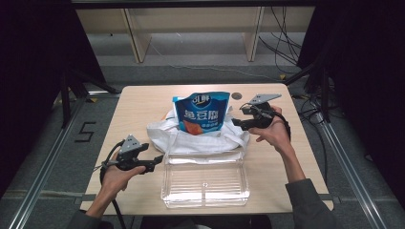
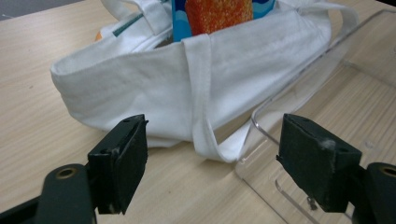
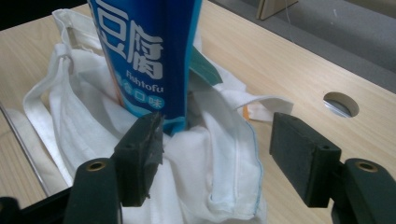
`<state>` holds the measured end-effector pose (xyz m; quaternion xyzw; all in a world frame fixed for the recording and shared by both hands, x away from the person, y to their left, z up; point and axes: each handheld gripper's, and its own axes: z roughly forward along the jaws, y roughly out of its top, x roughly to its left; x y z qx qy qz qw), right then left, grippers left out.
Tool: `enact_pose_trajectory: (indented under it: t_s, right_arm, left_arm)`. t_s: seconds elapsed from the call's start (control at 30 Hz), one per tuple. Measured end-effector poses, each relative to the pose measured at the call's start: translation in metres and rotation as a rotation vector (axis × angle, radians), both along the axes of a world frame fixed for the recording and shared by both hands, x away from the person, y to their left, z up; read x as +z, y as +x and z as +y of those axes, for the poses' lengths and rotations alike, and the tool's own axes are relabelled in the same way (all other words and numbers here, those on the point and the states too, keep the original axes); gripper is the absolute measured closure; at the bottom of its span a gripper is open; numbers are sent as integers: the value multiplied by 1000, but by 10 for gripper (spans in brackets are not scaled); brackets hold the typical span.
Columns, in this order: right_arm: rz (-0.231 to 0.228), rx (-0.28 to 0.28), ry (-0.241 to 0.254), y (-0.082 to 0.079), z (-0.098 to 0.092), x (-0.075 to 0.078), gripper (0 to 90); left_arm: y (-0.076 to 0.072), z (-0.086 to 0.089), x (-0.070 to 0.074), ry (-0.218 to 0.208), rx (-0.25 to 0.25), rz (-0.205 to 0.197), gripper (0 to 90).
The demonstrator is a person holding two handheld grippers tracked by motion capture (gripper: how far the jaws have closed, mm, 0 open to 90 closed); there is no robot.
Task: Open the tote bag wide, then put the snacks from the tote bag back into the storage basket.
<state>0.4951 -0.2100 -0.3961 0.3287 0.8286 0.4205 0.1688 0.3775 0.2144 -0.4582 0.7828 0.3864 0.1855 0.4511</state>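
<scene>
A blue snack bag (image 1: pixel 200 112) stands upright inside a white cloth tote bag (image 1: pixel 191 136) at the middle of the table. A clear plastic tray (image 1: pixel 205 183) lies in front of the tote, touching its near edge. My left gripper (image 1: pixel 160 160) hovers low at the tray's left corner, open, with nothing between its fingers. It faces the tote (image 2: pixel 140 79), its strap and the tray's corner (image 2: pixel 327 88). My right gripper (image 1: pixel 239 118) is at the tote's right side and stands open. Its jaws straddle a fold of white cloth (image 3: pixel 210 177), beside the snack bag (image 3: pixel 144 56).
A round cable hole (image 1: pixel 236 96) sits in the wooden tabletop (image 1: pixel 143 105) behind the right gripper. Bare table lies left and right of the tote. Dark frame posts and cables stand beyond the table's far edge and right side.
</scene>
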Motion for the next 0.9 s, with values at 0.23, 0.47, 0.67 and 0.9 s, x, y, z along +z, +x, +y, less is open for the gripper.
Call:
enact_pose_trajectory:
  t_s: [0.23,0.47,0.67,0.9]
  right_arm:
    - [-3,22,-19,-4,6,8,291]
    - [-8,38,-52,-6,8,18,250]
    - [-42,70,-98,-7,19,42,244]
    - [-61,110,-160,0,35,68,247]
  left_arm:
    - [-14,7,-11,-9,42,-6,220]
    - [-20,15,-23,-9,69,24,191]
    - [-23,15,-25,14,71,12,189]
    - [-21,19,-27,16,82,26,188]
